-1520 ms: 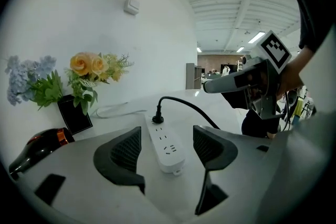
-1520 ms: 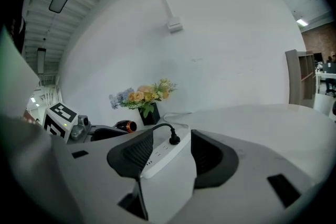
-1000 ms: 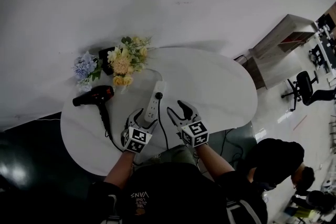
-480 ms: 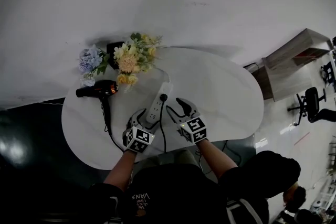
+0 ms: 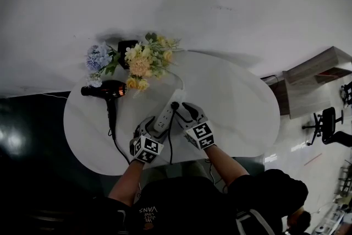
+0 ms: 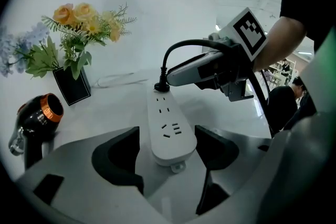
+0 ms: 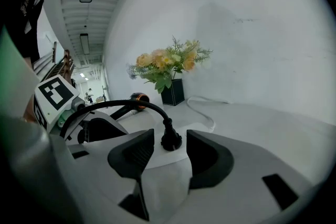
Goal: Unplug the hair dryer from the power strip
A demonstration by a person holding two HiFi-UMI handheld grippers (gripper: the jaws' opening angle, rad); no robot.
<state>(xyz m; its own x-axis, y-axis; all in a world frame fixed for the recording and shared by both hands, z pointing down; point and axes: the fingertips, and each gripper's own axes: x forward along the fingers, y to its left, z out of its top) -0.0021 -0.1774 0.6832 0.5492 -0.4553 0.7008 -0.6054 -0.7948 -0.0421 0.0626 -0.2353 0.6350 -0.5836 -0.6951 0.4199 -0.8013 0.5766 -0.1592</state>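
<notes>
The hair dryer's black plug [image 7: 170, 139] stood inside my parted right tool [image 7: 169, 153], my wide left tool [image 6: 167, 155] astride the white plastic power strip [image 6: 167, 128] to brace it.

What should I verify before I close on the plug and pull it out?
1. Plug lined up: ok. The black plug stands between the right tongs.
2. Grip on plug: not ok. The right tongs are open, with gaps on both sides.
3. Strip braced: not ok. The left tongs straddle the near end of the power strip, but they are open and not clamping.
4. Plug seated: ok. It sits in the strip's far socket.
5. Cord free: cannot tell. The cord arches over towards the left tongs.
</notes>
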